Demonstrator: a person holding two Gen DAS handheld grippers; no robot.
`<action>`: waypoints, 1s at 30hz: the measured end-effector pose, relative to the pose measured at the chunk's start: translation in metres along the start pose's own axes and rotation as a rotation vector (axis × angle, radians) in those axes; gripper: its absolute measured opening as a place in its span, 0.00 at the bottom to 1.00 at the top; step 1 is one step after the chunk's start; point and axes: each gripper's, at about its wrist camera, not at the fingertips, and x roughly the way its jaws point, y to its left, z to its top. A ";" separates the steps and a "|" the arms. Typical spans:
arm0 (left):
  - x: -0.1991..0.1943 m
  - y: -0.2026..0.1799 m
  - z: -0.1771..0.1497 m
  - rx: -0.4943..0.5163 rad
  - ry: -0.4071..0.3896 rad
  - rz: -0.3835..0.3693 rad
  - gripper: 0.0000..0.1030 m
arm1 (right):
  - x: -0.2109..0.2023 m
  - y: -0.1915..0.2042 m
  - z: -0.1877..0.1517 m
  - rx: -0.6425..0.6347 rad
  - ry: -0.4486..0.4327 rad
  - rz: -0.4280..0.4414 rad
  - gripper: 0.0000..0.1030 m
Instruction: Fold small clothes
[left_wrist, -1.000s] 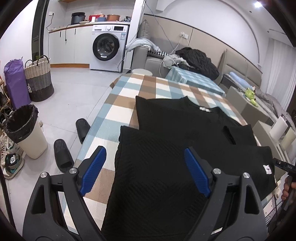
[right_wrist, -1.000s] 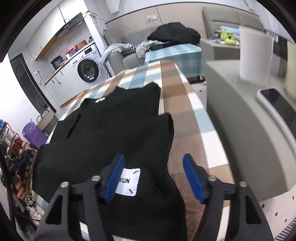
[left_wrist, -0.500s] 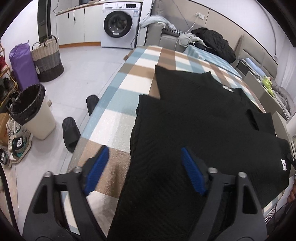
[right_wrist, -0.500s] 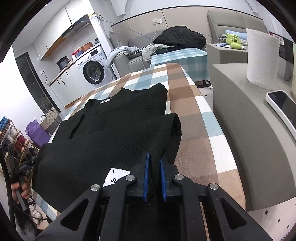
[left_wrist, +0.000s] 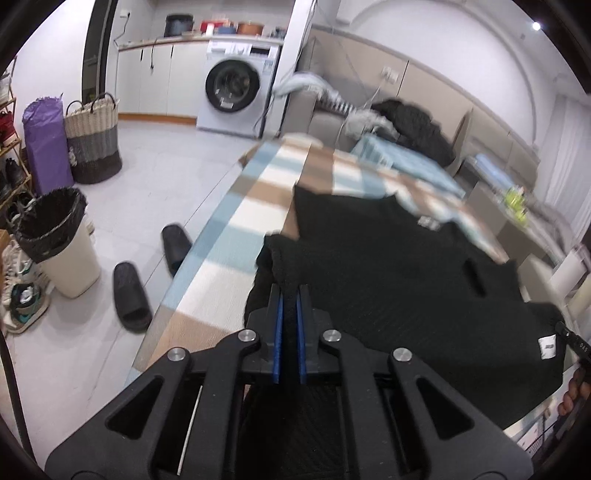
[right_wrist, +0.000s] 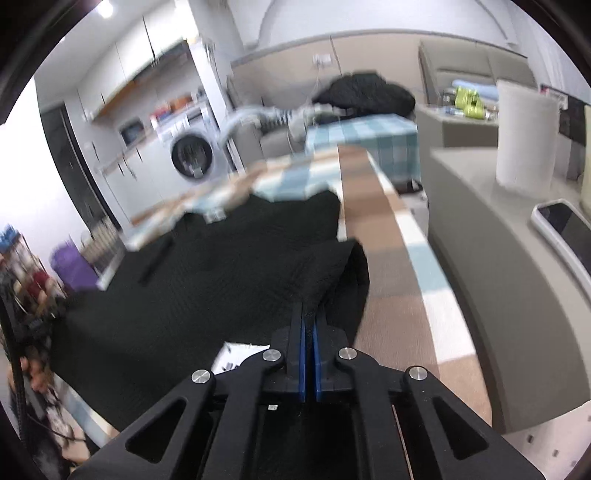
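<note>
A black knit garment (left_wrist: 388, 266) lies spread on the checked tablecloth (left_wrist: 236, 236), its collar tag at the far end. My left gripper (left_wrist: 290, 295) is shut on the near left corner of its hem, and the fabric bunches up between the blue pads. In the right wrist view the same garment (right_wrist: 221, 266) fills the middle. My right gripper (right_wrist: 309, 314) is shut on the near right corner, just right of the white label (right_wrist: 236, 354). That label (left_wrist: 547, 346) also shows at the far right of the left wrist view.
On the floor to the left are two black slippers (left_wrist: 129, 295), a lined bin (left_wrist: 55, 240) and a woven basket (left_wrist: 92, 144). A grey counter on the right holds a paper roll (right_wrist: 524, 133) and a phone (right_wrist: 565, 225). Behind the table is a sofa with clothes (left_wrist: 413, 129).
Both grippers went from open over the hem to shut on it, the right one first. The fabric at both corners now puckers up between the pads.
</note>
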 end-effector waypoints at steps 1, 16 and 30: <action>-0.005 -0.001 0.003 -0.006 -0.018 -0.007 0.04 | -0.008 0.000 0.004 0.003 -0.036 0.018 0.03; 0.053 -0.004 0.052 -0.050 -0.001 -0.003 0.04 | 0.030 0.003 0.057 0.118 -0.085 -0.067 0.03; 0.050 0.028 0.016 -0.125 0.079 0.025 0.54 | 0.004 -0.045 0.000 0.276 0.089 0.054 0.52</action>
